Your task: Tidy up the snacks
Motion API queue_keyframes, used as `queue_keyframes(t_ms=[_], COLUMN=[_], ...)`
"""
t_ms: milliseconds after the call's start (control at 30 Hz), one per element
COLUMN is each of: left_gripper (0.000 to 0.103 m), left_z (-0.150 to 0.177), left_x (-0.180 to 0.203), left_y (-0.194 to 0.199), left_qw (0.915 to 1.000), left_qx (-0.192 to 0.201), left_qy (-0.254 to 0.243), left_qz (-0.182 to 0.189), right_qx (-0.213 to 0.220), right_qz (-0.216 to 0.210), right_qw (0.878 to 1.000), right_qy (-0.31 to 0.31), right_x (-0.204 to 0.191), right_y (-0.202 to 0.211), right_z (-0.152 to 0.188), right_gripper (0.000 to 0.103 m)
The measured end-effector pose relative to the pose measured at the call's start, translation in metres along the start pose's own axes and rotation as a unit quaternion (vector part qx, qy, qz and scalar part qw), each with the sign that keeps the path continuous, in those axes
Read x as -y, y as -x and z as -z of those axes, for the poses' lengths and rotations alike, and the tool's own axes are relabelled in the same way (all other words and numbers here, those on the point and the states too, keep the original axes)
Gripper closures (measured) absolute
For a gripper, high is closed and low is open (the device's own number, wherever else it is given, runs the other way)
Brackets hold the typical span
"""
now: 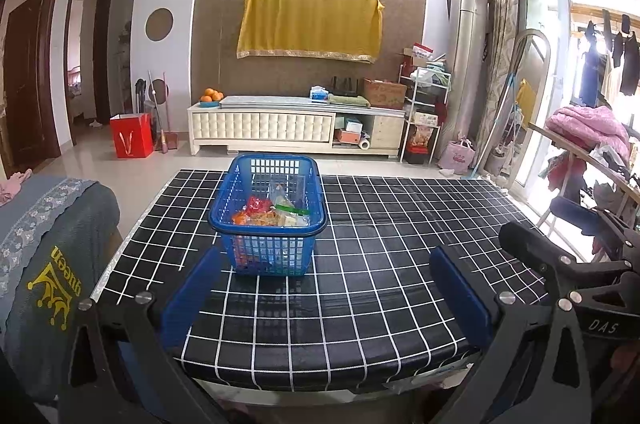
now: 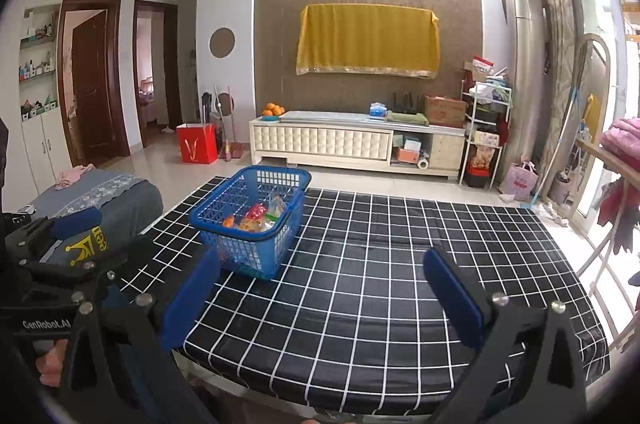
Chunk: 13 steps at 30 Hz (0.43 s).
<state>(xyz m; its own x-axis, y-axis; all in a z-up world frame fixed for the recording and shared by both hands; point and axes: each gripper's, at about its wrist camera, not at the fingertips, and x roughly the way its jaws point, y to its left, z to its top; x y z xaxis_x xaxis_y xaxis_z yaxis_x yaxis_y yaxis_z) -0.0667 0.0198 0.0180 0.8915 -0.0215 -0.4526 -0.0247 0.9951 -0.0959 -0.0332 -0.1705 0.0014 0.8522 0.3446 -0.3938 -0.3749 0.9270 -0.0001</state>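
Assorted packaged snacks (image 1: 272, 214) lie inside the blue plastic mesh basket (image 1: 269, 224) on the black checked desk (image 1: 380, 264), far left. Left hand-held gripper (image 1: 326, 288) and right hand-held gripper (image 2: 320, 288) both hover near, jaws apart, empty. No loose snacks visible; task appears complete.

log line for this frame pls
task: organize snacks | snacks in blue basket on checkered table | left gripper open, empty | right gripper open, empty | no contact
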Motion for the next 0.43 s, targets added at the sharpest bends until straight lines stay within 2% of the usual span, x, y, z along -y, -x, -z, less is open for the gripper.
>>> queue_keyframes(t_ms=[433], left_gripper=[0.0], left_z=[0.0028], left_x=[-0.0003], left_y=[0.0007], left_qw=[1.0], left_qx=[-0.003], left_qy=[-0.001], left_qz=[-0.006], right_qx=[-0.001], right_qz=[-0.003], right_qw=[1.0], right_qy=[0.003], right_x=[0.001], right_y=[0.0029], right_z=[-0.0026], right_gripper=[0.0])
